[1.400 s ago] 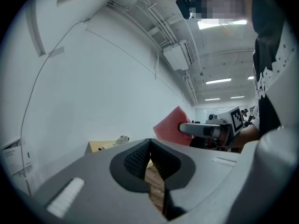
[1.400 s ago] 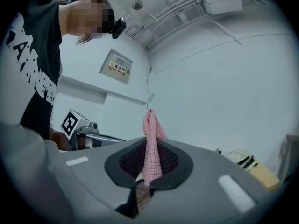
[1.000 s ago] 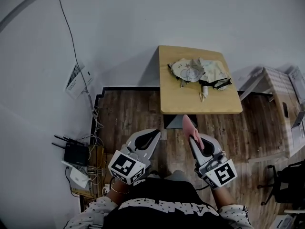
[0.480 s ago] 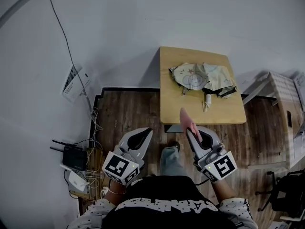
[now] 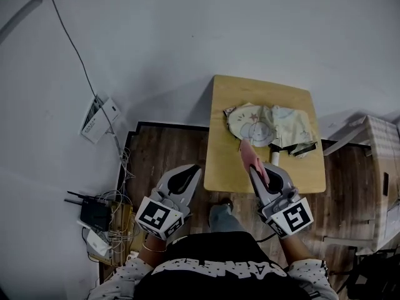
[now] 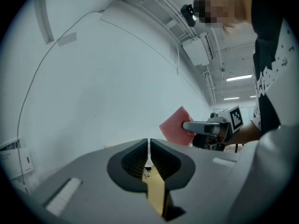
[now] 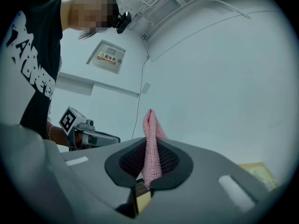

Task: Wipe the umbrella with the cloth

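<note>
Lying collapsed on the far half of the desk [image 5: 226, 158], the umbrella [image 5: 269, 122] is a loose heap of pale printed fabric. Its white handle [image 5: 275, 159] and a dark strap [image 5: 304, 149] point toward the desk's near right side. Nothing pins it.

Judgement: a wiping stroke may drag or bunch the fabric rather than clean it, or push it toward the desk's far edge. Handle and strap could snag the cloth.

The pink cloth [image 5: 253, 160] stands over the desk's near edge, clamped between the jaws of the right gripper [image 5: 257, 171]. Only a narrow fold is pinched, so pressure could pull it free.

The left gripper [image 5: 192, 170] hangs just off the desk's near left corner, jaws together on nothing. It must open before it can steady the umbrella.

Nothing on the desk lies between cloth and umbrella. Left of the desk, a router [image 5: 95, 214] and tangled cables [image 5: 120, 225] sit on the floor. A cardboard box [image 5: 382, 161] stands right of the desk.
</note>
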